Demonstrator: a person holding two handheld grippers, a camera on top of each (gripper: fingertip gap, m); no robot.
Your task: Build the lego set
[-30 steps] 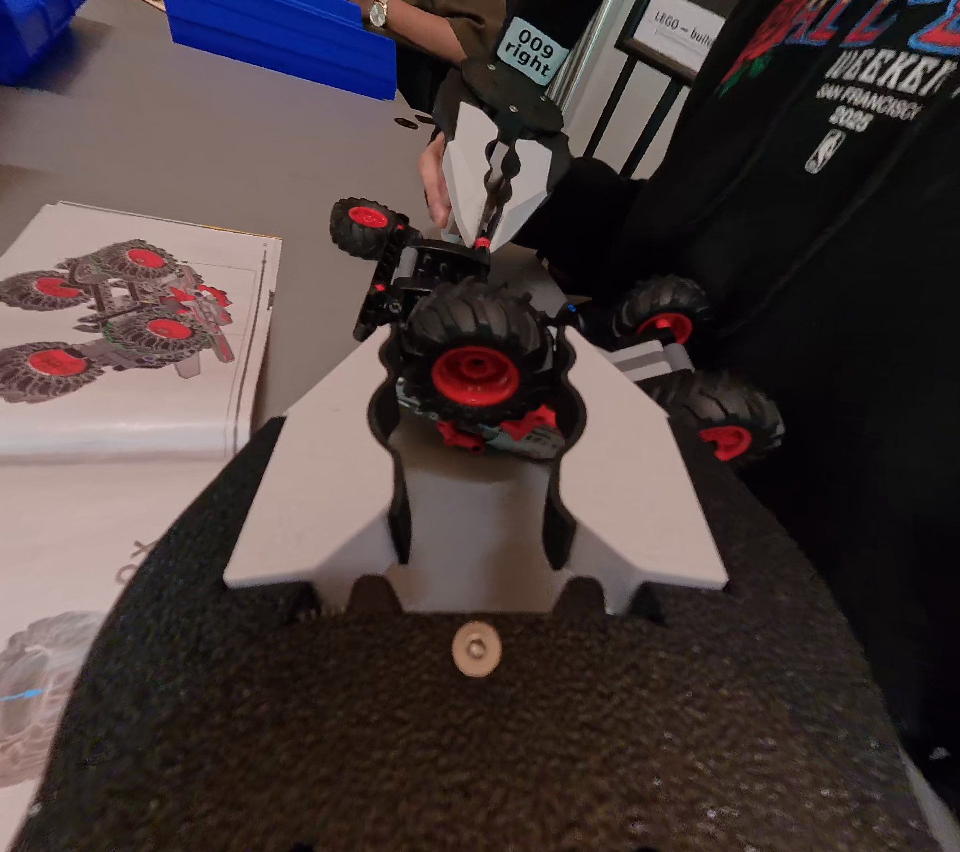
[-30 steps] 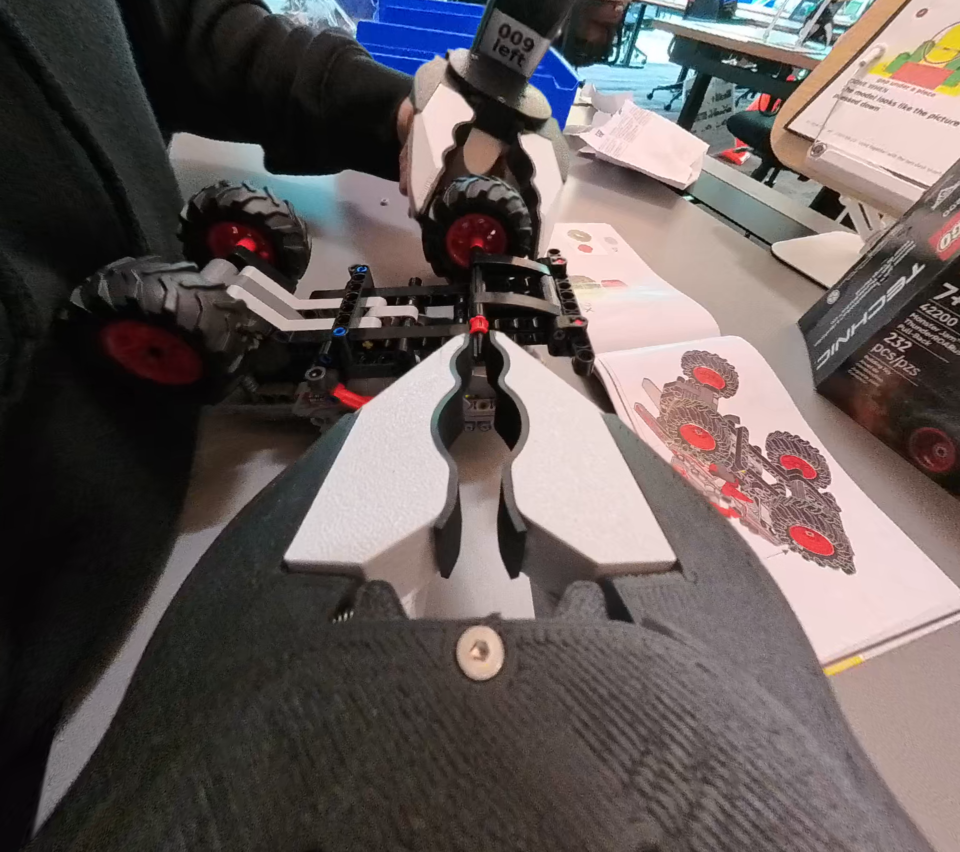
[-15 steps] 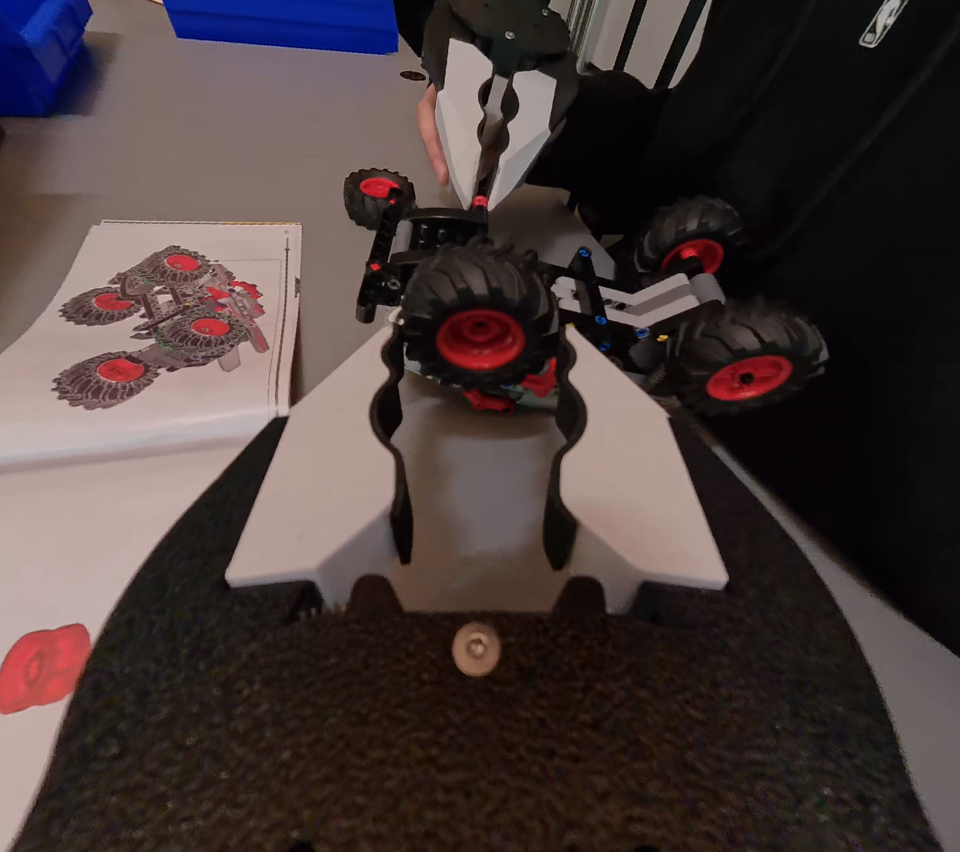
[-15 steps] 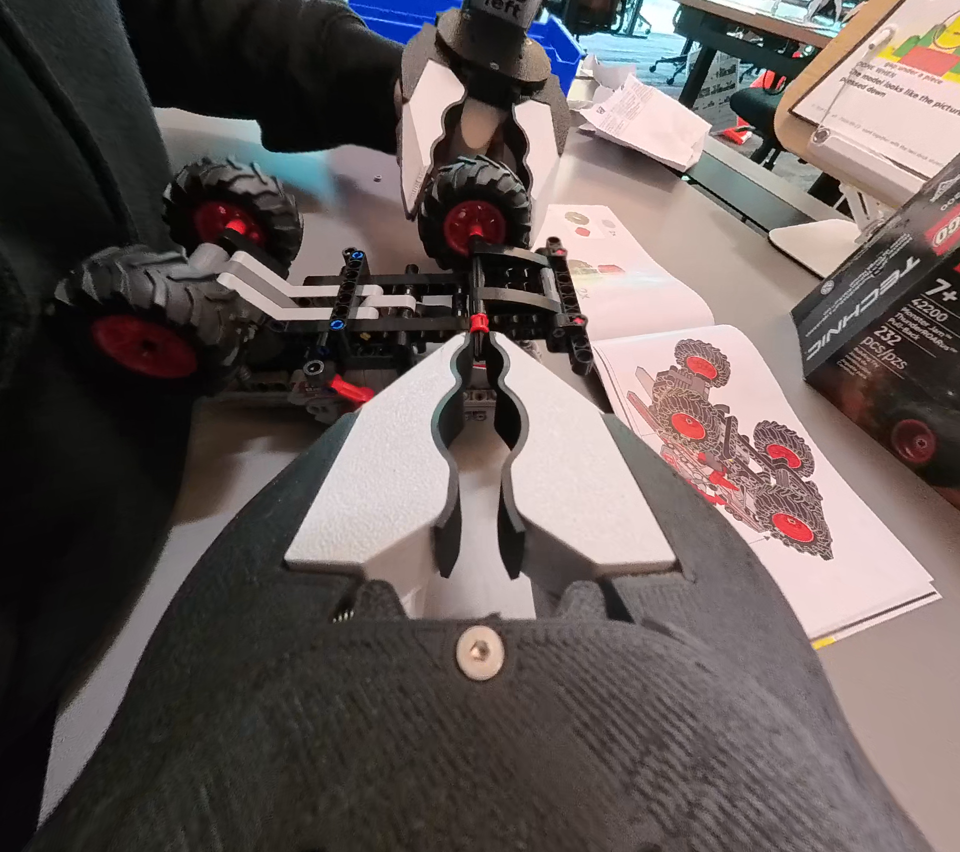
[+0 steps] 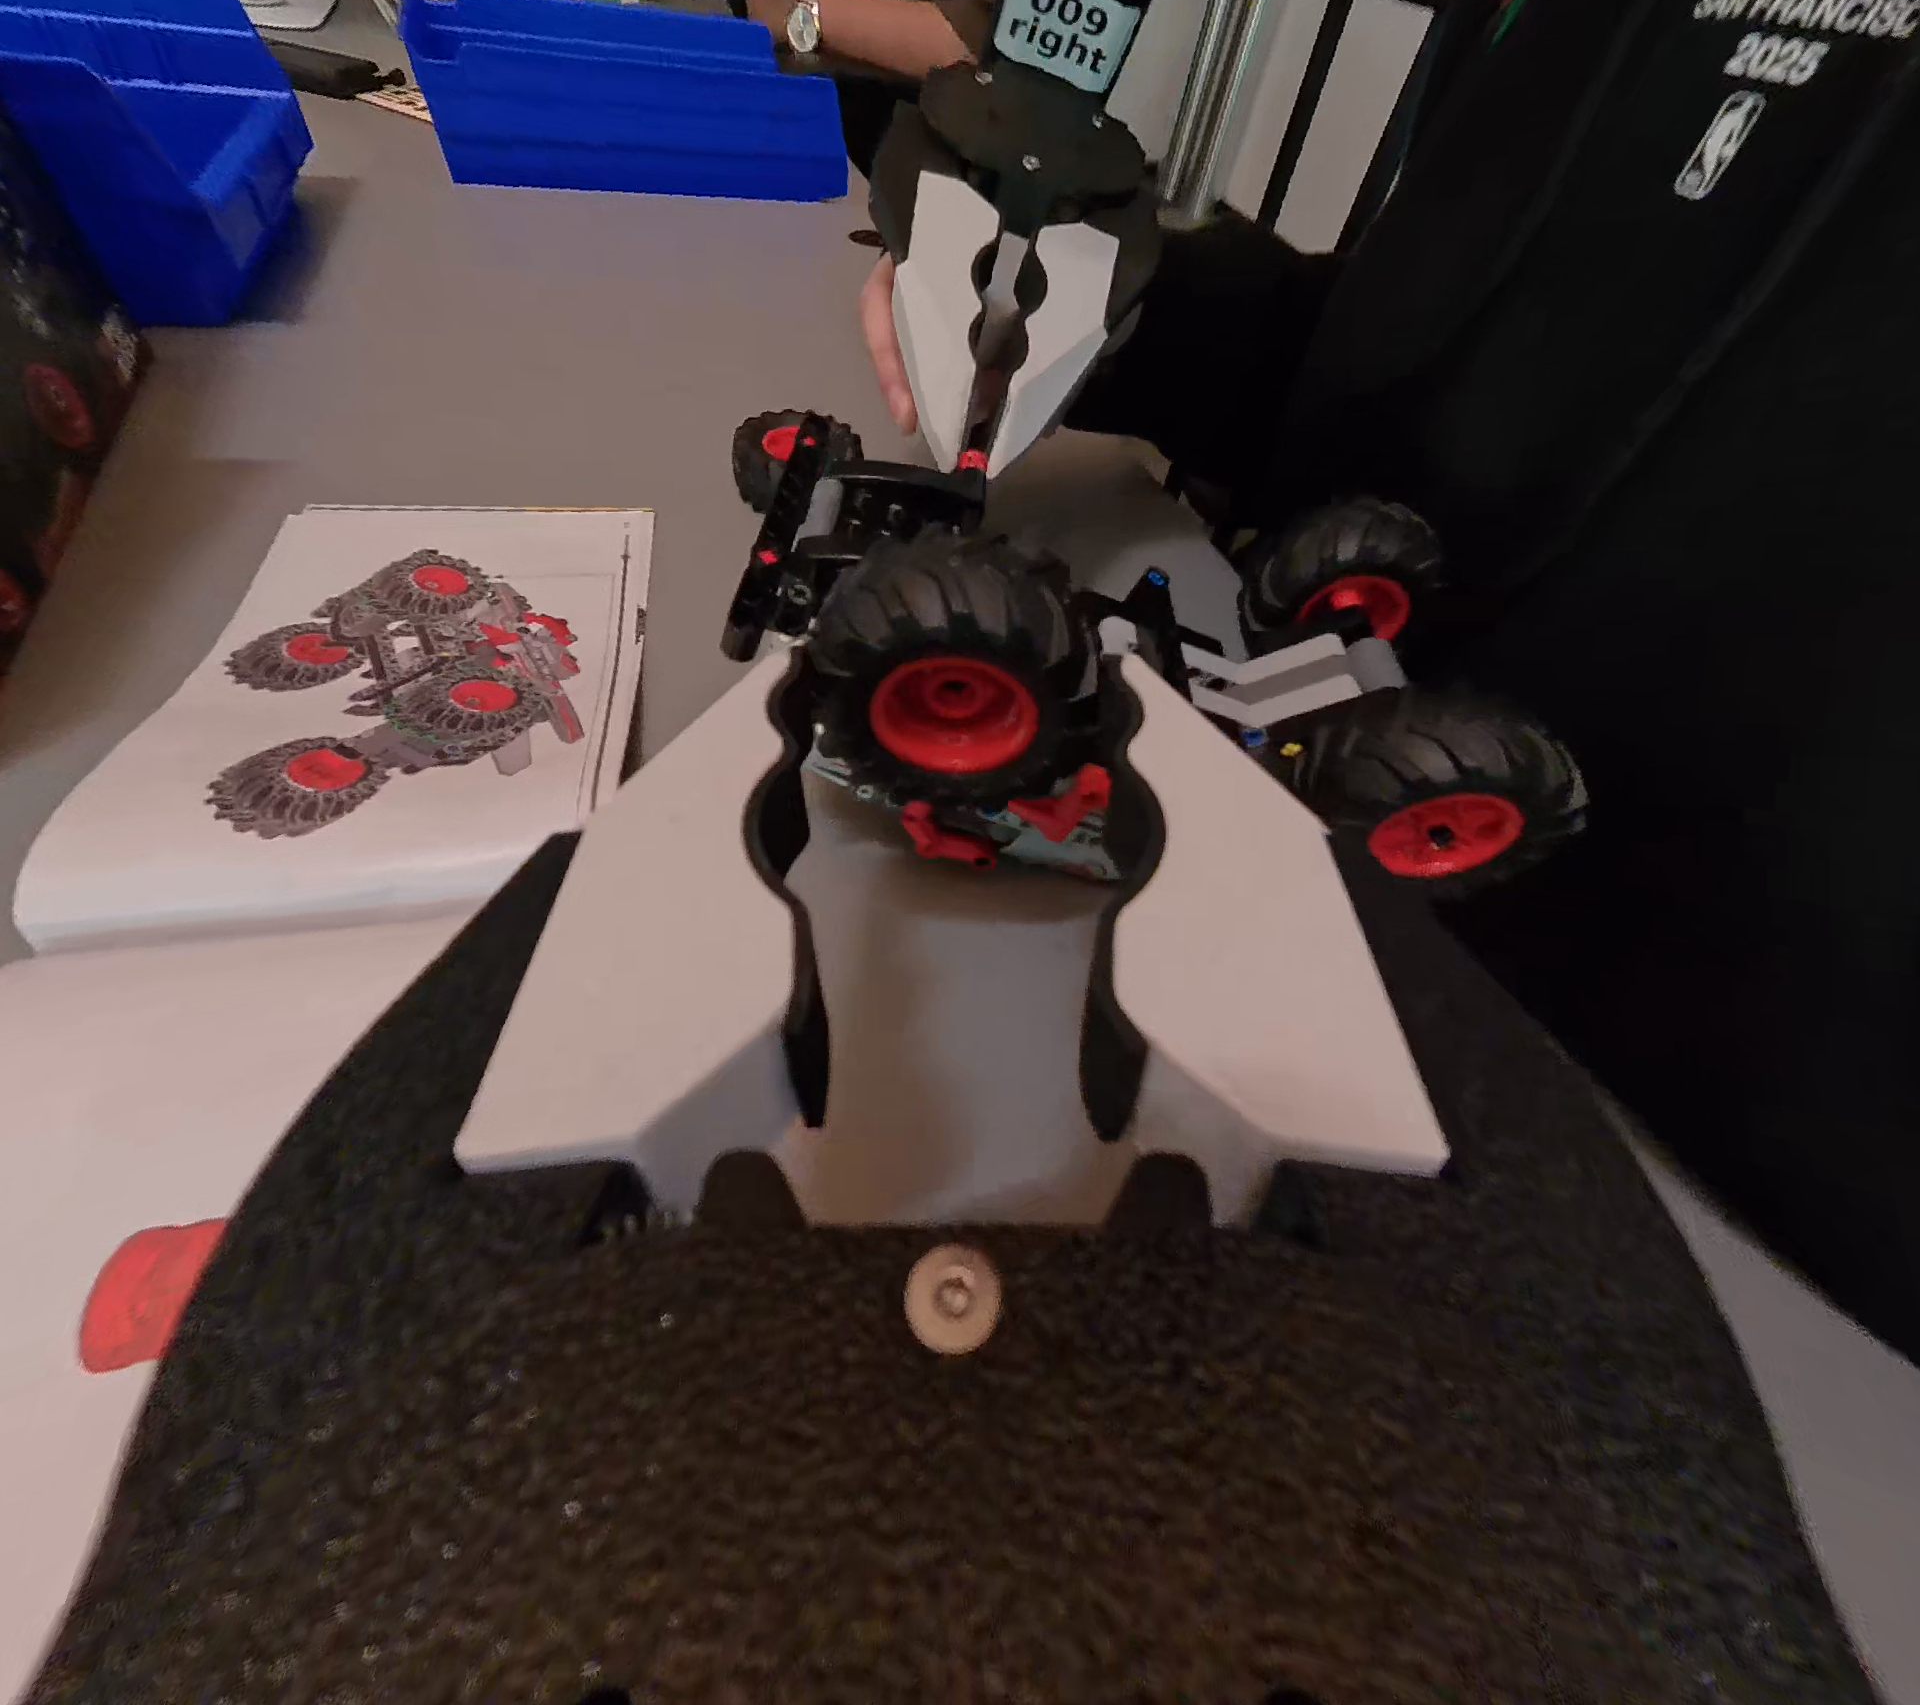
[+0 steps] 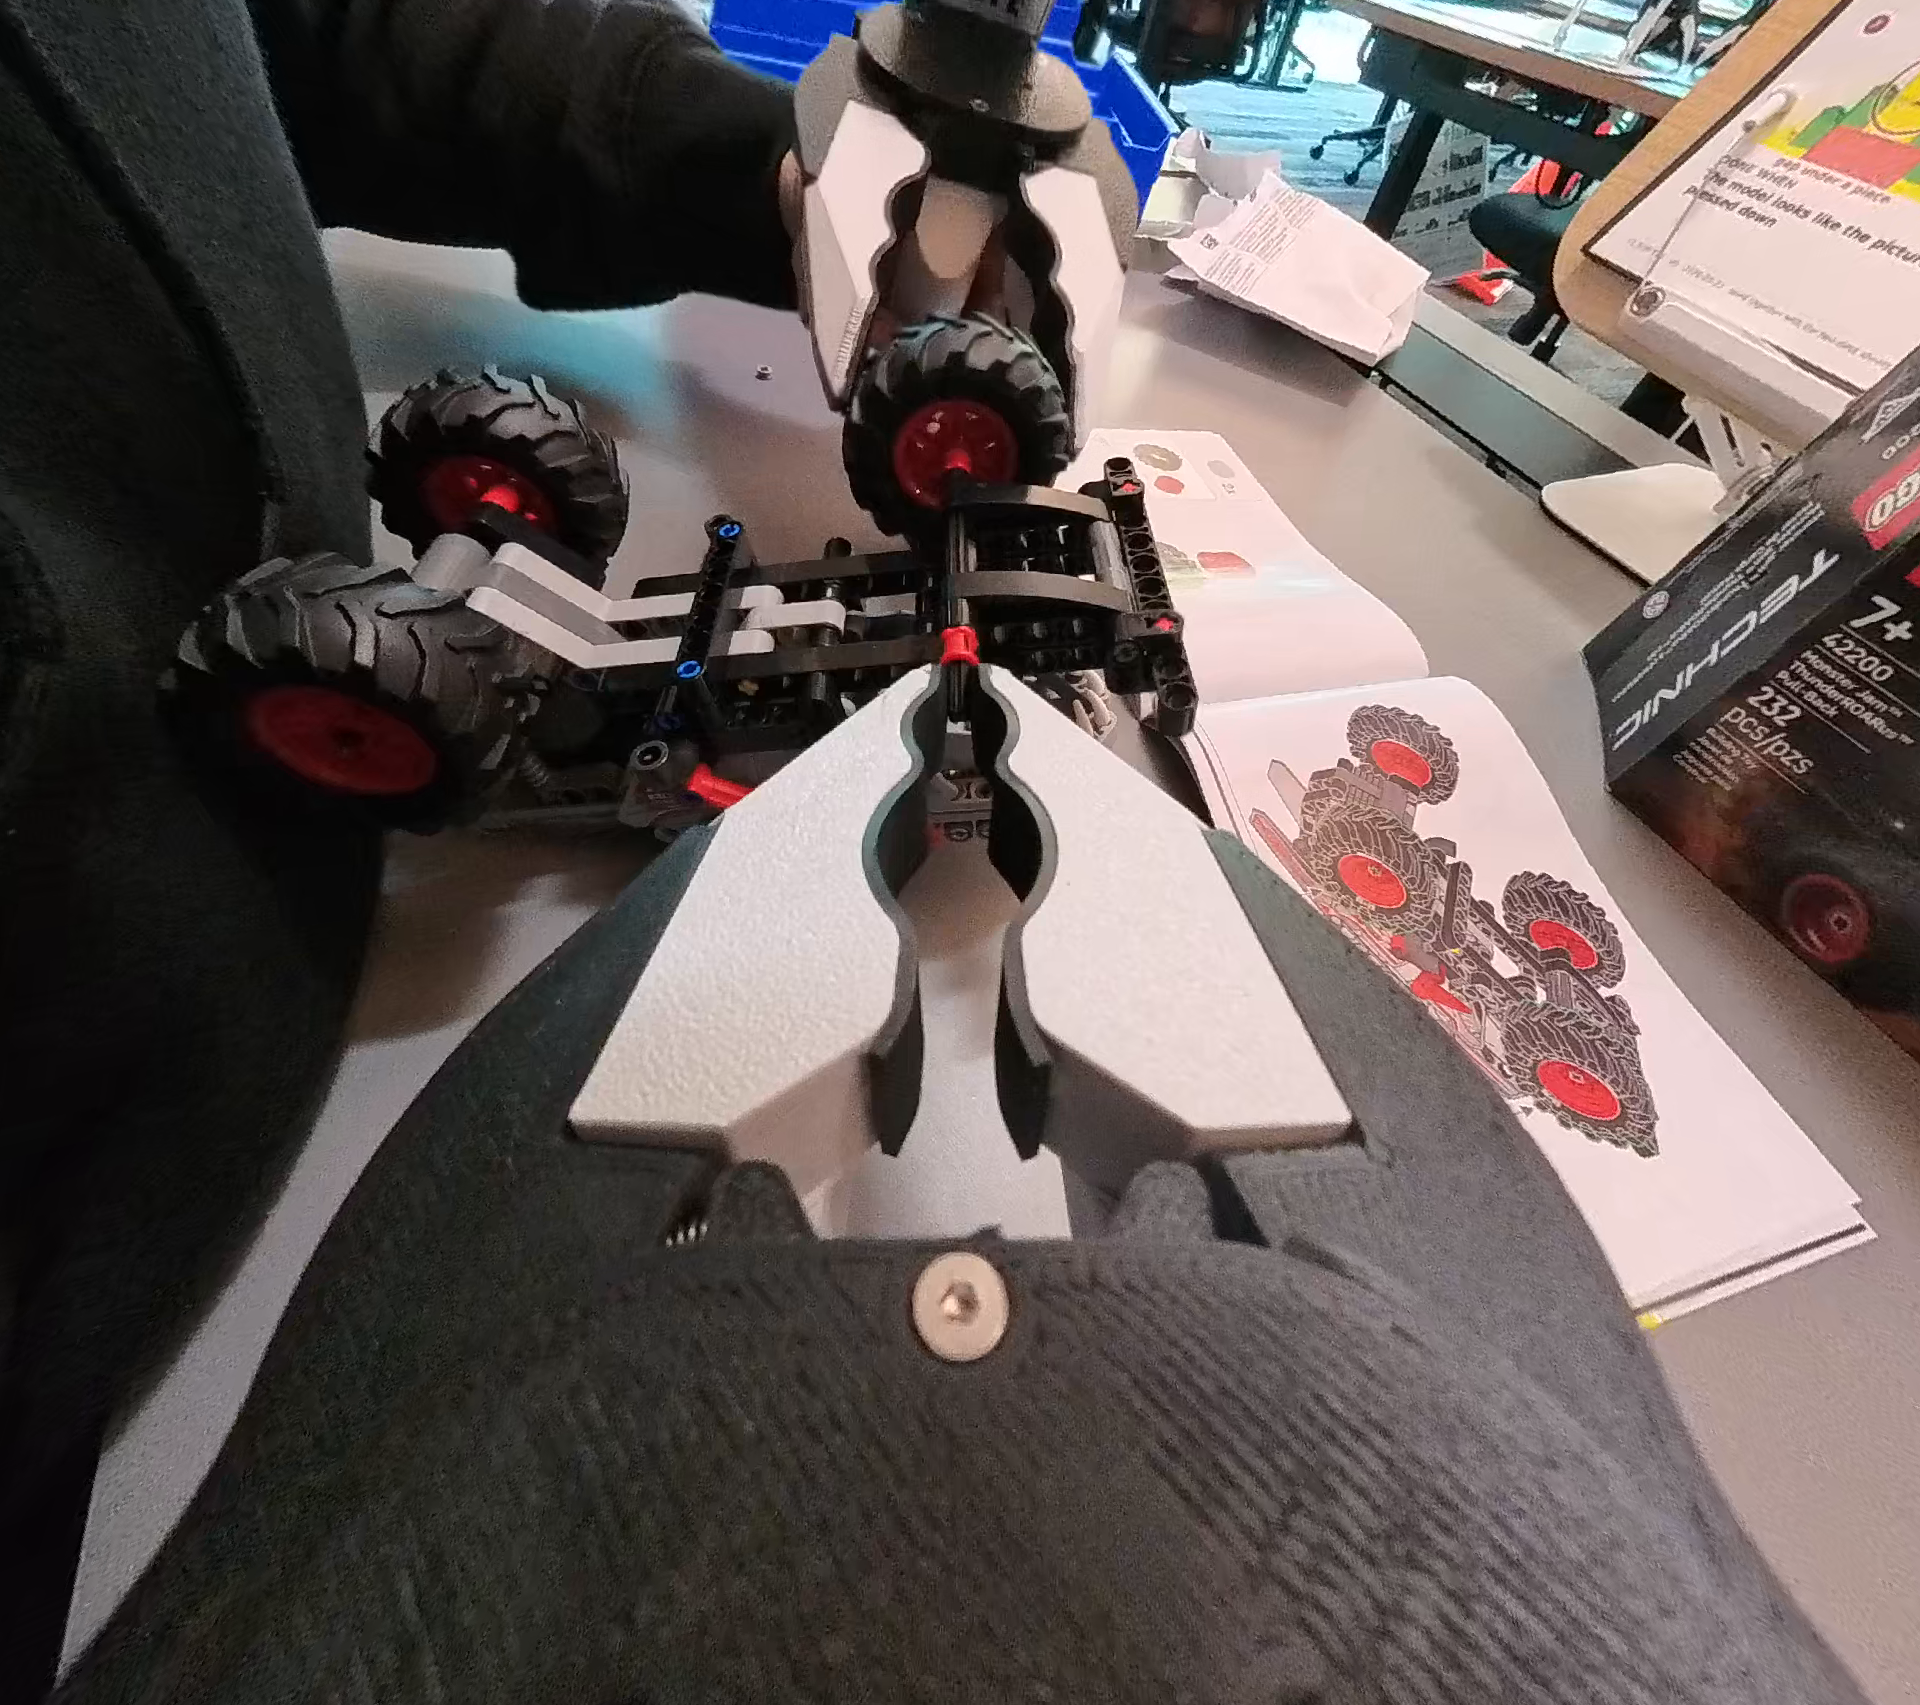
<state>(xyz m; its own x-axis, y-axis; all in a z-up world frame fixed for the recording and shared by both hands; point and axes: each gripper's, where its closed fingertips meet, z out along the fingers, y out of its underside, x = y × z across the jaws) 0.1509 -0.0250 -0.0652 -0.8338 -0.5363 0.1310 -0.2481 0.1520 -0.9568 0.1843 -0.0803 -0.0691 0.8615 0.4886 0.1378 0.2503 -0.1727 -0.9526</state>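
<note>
A: Left wrist view first; what did the left gripper have?

B: Its fingers were spread round a front wheel, clamped on the tyre; the truck hung off that wheel, just above the table; two rear wheels sat to the right, near the person's dark shirt. The booklet lay open to the left, blue bins well behind.

A: And vs. a sec ago?

B: The chassis had swung round; more of its length and both rear wheels now showed; the right gripper had come up to stand above the frame, tips nearly together on a thin black axle with a red bush.

A: Right wrist view?

B: The right gripper was pinched on that axle, red bush just ahead of the tips; the frame ran across, left gripper opposite, gripping the wheel from above. The box stood at right, near the booklet; a crumpled sheet lay beyond.

A: Change there?

B: Small; the truck sat slightly higher and nearer; grips were the same.

A: Meaning?

B: Prob. they'd repositioned the model to seat the axle; I count three wheels in this view, so I'd guess the fourth came next, tho the left view hints at a small far wheel; can't be sure.
</note>
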